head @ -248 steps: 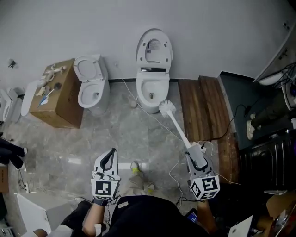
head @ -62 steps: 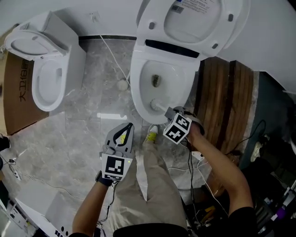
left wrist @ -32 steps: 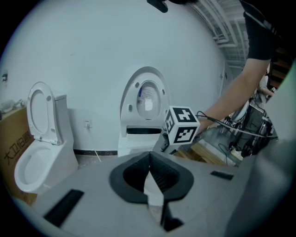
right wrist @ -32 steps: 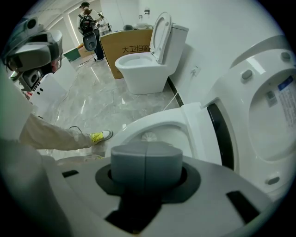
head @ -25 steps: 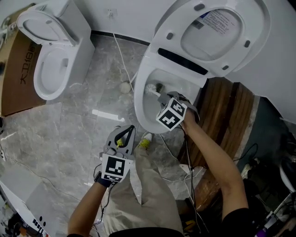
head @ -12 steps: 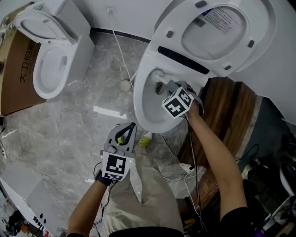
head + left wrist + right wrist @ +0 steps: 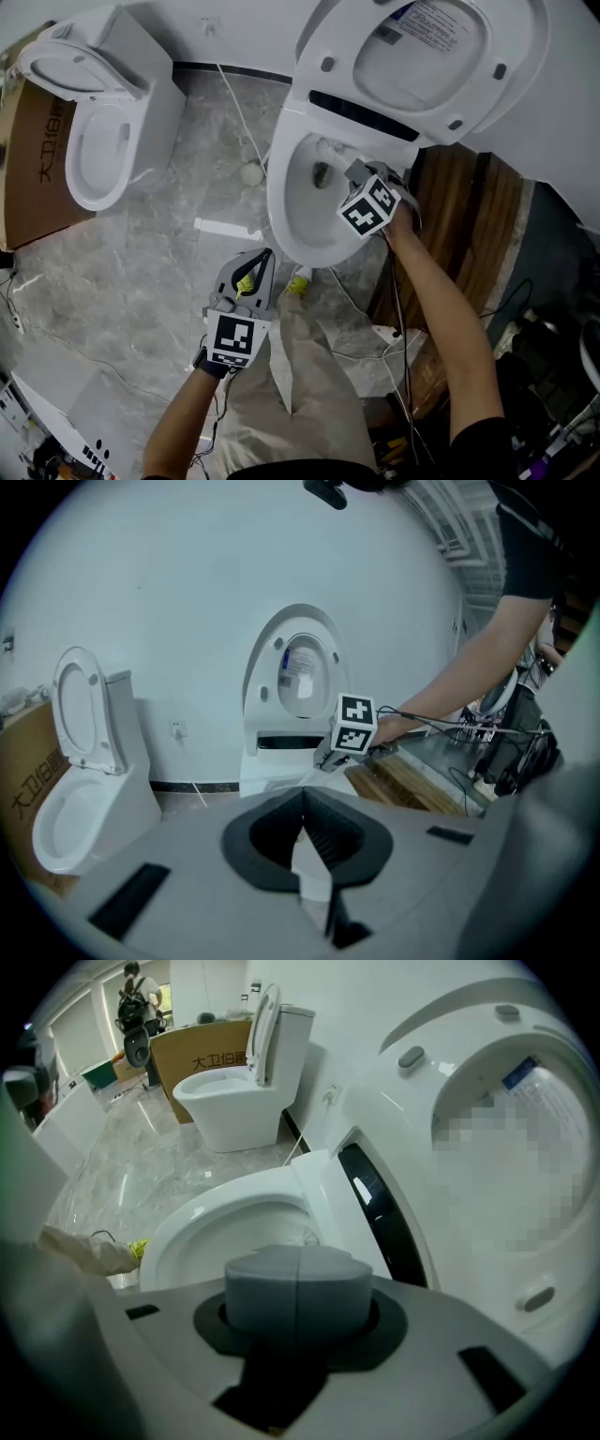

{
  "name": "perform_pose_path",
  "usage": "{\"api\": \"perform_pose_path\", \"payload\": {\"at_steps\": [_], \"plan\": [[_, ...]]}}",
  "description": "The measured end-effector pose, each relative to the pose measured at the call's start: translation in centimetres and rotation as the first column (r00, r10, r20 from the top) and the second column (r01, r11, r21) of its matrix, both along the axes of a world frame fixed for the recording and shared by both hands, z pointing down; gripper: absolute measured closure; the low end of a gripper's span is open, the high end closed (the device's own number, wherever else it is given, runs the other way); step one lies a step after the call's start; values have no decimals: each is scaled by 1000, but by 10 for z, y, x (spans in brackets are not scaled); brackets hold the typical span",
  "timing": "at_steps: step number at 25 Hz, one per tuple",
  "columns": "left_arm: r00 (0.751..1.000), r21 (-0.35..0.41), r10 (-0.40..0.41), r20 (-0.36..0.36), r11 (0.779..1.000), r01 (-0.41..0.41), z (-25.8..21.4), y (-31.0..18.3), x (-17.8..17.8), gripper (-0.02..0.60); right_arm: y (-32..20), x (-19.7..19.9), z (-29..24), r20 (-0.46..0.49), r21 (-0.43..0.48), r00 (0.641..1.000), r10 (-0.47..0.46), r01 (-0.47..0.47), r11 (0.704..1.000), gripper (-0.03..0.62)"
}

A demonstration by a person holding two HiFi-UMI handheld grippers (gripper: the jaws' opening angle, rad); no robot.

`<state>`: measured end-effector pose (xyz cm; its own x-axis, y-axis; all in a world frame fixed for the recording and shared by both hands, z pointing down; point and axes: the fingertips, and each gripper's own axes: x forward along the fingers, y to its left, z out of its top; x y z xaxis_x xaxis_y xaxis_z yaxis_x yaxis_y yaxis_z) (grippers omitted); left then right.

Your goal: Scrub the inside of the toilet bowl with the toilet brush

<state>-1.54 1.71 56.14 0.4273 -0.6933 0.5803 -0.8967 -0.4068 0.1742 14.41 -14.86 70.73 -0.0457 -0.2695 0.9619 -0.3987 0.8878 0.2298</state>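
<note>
At the back of the toilet bowl [image 7: 277,211], just under the hinge of the raised seat and lid [image 7: 427,56], the white head of the toilet brush [image 7: 329,147] now presses against the rear wall. A couple of seconds ago it was down at the front wall, nearest the person. A second ago it was on the left wall, beside the drain hole. So the stroke has swept from the front, up the left side and round to the back, and over the last half-second it has only edged a little along that rear curve.

The right hand-held gripper [image 7: 352,172] has followed it. It reaches in over the right rim with its marker cube above the basin, and its pads are pressed together on the brush handle. In the right gripper view the closed pads hide the handle, and only a few bristles show beyond them, against the porcelain.

The left hand-held gripper [image 7: 265,255] has not moved. It hangs over the person's thigh, well clear of the bowl, its tips meeting and nothing between them.

I judge the scrubbing to be well under way rather than finished. The front, left and rear walls have had a pass, while the right wall, directly beneath the gripper, and the area around the drain hole seem still to need one. From here the likely continuation is down the right side, which would mean drawing the wrist back so that the handle clears the rim.
</note>
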Motion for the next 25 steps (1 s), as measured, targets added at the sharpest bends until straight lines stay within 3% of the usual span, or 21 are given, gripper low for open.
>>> {"api": "perform_pose_path", "payload": {"at_steps": [14, 25], "plan": [[1000, -29, -5, 19, 1000, 6, 9, 19, -5, 571, 36, 6, 37, -61, -38, 991, -121, 119, 992, 448], [998, -51, -62, 21, 997, 63, 17, 25, -16, 571, 33, 20, 60, -119, -49, 987, -112, 107, 993, 448]]}}
